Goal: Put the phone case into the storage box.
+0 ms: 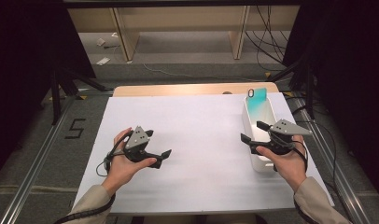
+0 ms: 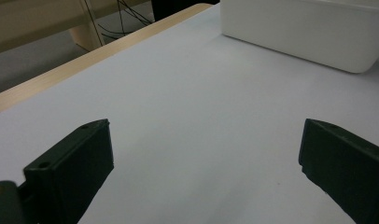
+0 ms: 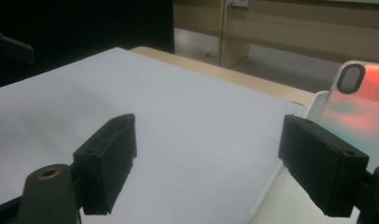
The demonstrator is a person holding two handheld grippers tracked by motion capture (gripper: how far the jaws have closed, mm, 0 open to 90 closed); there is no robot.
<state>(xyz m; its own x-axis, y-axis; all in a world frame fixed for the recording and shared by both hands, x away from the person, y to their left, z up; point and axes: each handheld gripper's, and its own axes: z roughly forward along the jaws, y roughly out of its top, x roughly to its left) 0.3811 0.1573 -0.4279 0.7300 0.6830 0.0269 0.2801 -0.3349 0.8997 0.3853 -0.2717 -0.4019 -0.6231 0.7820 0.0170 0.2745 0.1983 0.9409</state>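
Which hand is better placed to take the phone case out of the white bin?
Right. The right gripper hovers open over the white bin, near the phone case; the left gripper sits open across the table.

On the sheet (image 1: 197, 140) covering the table (image 1: 178, 89), your bin (image 1: 253, 122) lies at three o'clock, running along the right edge. The phone case (image 1: 256, 100) stands tilted in the bin's far end, toward one o'clock. Your left gripper (image 1: 165, 157) sits at eight o'clock, your right gripper (image 1: 254, 131) over the bin's near half.
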